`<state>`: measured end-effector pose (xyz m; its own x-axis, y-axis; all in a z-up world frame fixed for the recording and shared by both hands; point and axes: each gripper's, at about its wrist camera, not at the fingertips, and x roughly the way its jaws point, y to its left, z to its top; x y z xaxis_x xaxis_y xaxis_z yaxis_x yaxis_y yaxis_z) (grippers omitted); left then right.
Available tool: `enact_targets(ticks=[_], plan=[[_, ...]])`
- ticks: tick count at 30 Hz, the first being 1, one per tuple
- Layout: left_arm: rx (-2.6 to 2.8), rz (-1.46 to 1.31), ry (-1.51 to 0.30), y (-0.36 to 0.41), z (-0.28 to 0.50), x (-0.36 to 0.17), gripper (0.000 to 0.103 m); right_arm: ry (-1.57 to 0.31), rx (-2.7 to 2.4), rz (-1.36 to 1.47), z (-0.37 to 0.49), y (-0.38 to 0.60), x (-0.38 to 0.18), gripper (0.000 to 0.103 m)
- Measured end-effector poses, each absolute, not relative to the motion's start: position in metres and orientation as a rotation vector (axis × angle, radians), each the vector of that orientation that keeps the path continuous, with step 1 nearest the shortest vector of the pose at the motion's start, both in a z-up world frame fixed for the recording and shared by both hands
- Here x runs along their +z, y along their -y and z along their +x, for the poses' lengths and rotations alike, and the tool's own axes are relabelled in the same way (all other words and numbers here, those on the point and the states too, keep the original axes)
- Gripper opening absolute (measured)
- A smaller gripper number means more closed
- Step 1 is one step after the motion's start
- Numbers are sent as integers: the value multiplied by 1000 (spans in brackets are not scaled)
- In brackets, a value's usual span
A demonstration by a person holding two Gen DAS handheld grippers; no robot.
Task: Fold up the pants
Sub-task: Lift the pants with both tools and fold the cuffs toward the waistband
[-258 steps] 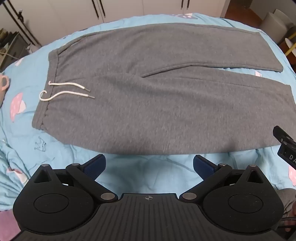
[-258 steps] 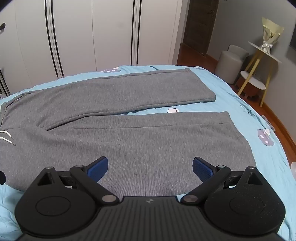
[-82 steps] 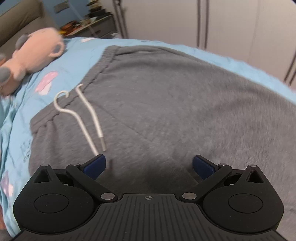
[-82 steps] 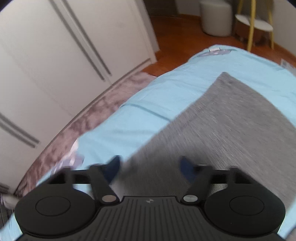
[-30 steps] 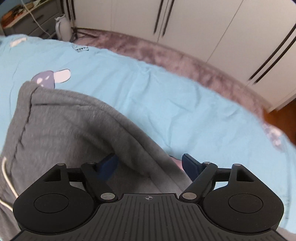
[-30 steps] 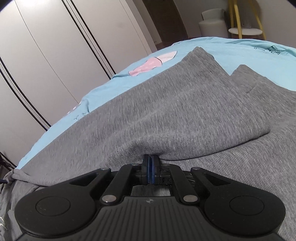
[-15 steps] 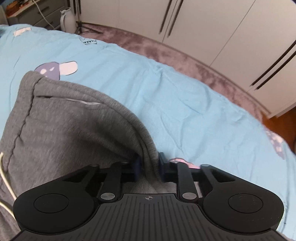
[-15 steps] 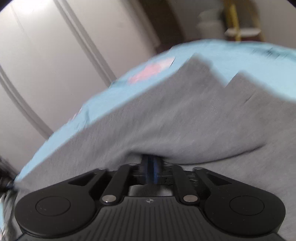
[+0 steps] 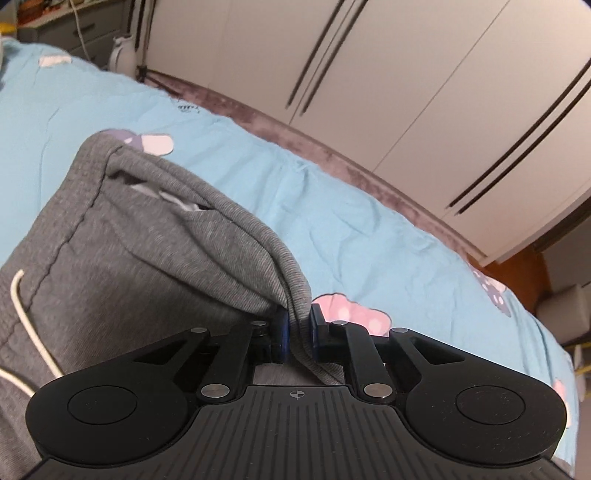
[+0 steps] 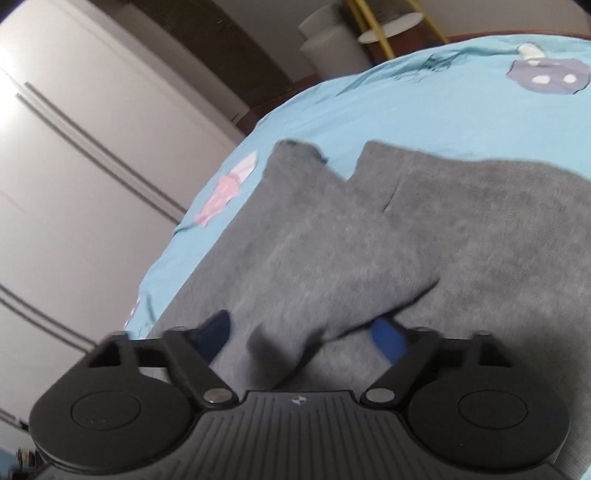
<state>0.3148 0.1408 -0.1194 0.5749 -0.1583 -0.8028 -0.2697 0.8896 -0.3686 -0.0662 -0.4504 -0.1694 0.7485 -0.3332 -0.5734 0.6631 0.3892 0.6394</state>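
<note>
The grey sweatpants (image 9: 155,236) lie on a light blue bed sheet (image 9: 332,221). My left gripper (image 9: 297,330) is shut on the far side edge of the pants just below the waistband and lifts it. A white drawstring (image 9: 26,314) shows at the left. In the right wrist view my right gripper (image 10: 303,334) is open. The far leg (image 10: 314,236) lies partly draped over the near leg (image 10: 498,240), and its fabric drops between the blue pads (image 10: 386,338). The picture is blurred.
White wardrobe doors (image 9: 406,92) stand behind the bed, with a purple-grey rug (image 9: 332,147) along its far edge. A side table with yellow legs (image 10: 391,26) and a grey stool (image 10: 332,44) stand beyond the bed's foot.
My right gripper has opened and let go of the leg fabric, which falls onto the other leg. My left gripper stays shut on the waist edge and has lifted it.
</note>
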Motion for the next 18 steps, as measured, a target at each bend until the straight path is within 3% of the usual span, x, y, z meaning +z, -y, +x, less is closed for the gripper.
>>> enact_targets(ticks=[2, 4, 5, 8, 10, 11, 12, 13, 18], plan=[[60, -518, -980, -148, 316, -124, 13, -366, -631, 1042, -69, 455, -177, 32], [60, -533, -989, -151, 321, -130, 13, -372, -631, 1077, -65, 461, -186, 31], [58, -536, -985, -151, 324, -133, 13, -353, -625, 1098, -64, 463, -188, 33], [82, -547, -1017, -149, 329, -140, 17, -318, -586, 1111, -59, 462, -184, 58], [105, -589, -1065, -154, 336, -150, 15, -342, -598, 1053, -51, 458, -180, 58], [110, -622, -1076, -156, 337, -152, 14, -359, -616, 1021, -48, 455, -178, 42], [104, -646, -1066, -159, 335, -149, 13, -388, -635, 997, -45, 454, -176, 10], [97, -657, -1050, -161, 334, -144, 12, -406, -637, 1005, -43, 456, -177, 6], [10, -617, -894, -166, 310, -64, 10, -335, -577, 1106, -42, 470, -145, 5]])
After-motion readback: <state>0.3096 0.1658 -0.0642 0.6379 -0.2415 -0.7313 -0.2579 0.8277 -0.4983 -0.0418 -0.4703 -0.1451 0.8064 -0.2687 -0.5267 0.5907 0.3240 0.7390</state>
